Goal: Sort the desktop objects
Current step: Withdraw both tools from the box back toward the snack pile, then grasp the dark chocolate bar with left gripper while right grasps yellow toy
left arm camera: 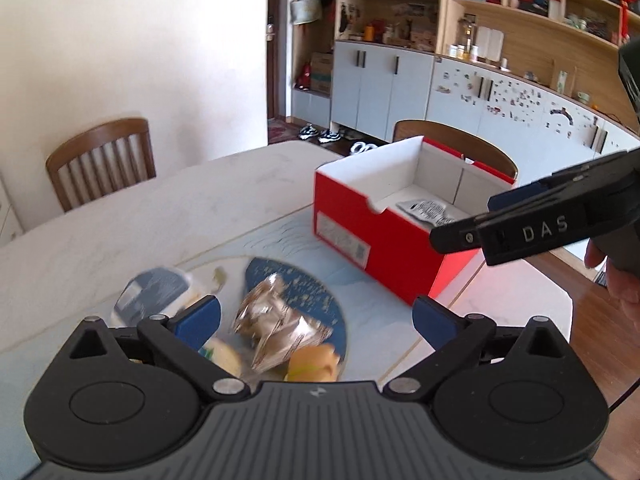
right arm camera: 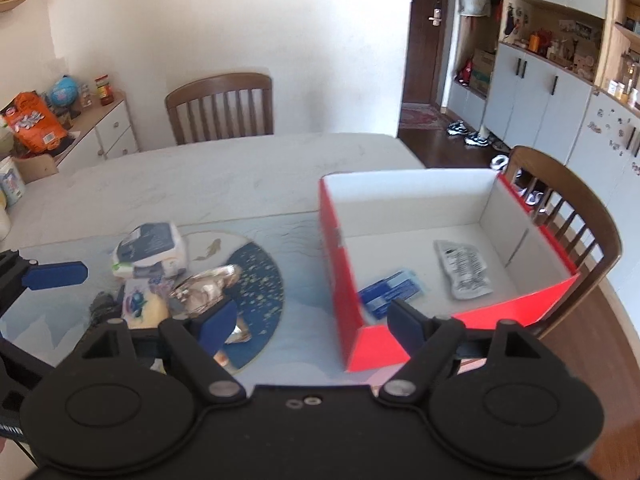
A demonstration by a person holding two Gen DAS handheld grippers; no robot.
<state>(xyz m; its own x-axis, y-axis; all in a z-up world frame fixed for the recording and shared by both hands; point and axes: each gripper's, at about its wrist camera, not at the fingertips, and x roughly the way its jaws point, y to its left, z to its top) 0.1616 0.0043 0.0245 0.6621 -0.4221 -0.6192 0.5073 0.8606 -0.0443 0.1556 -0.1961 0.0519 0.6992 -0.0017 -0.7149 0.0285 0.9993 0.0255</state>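
My left gripper [left arm camera: 316,320] hangs open over a pile on the mat, and a crumpled silver foil packet [left arm camera: 280,320] lies below the gap between its blue pads. A tissue pack [left arm camera: 152,292] and a yellow item [left arm camera: 314,364] lie beside the packet. My right gripper [right arm camera: 312,326] is open and grips nothing, hovering at the near left corner of the red box [right arm camera: 340,264]. Inside the box lie a blue packet [right arm camera: 390,290] and a grey sachet [right arm camera: 464,274]. The foil packet [right arm camera: 204,290] and the tissue pack [right arm camera: 150,248] show left of the box.
The pile sits on a pale mat with a dark blue disc [right arm camera: 260,280] on a white marble table [right arm camera: 200,184]. Wooden chairs [right arm camera: 220,108] stand at the far side and behind the box. A person's hand [left arm camera: 620,276] holds the right gripper.
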